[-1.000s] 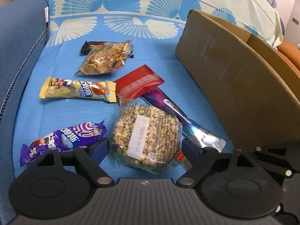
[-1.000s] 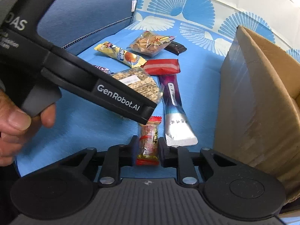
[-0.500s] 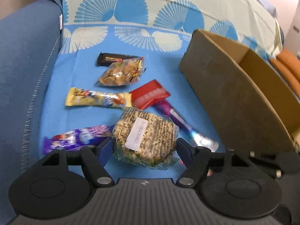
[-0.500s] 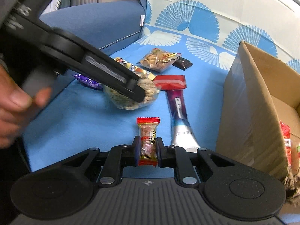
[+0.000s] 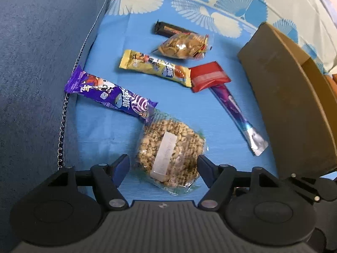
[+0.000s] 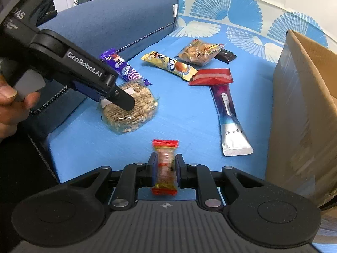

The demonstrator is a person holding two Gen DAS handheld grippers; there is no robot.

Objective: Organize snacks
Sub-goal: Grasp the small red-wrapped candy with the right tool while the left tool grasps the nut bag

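My left gripper (image 5: 163,165) is open around a clear bag of peanut brittle (image 5: 170,151), which lies on the blue cloth; the fingers stand a little apart from its sides. The bag also shows in the right wrist view (image 6: 130,107) under the left gripper (image 6: 118,93). My right gripper (image 6: 165,168) is shut on a small red-ended candy (image 6: 165,164) and holds it above the cloth. The open cardboard box (image 6: 305,105) stands to the right and shows in the left wrist view too (image 5: 294,105).
On the cloth lie a purple bar (image 5: 109,93), a yellow bar (image 5: 155,67), a bag of biscuits (image 5: 183,45), a dark bar (image 5: 168,28), a red packet (image 5: 208,77) and a long purple-silver sachet (image 5: 238,116). The blue sofa arm (image 5: 38,63) rises at left.
My left gripper carried the peanut bag leftward, set it down on the cloth and opened. My right gripper lifted the candy up off the cloth and drew back.
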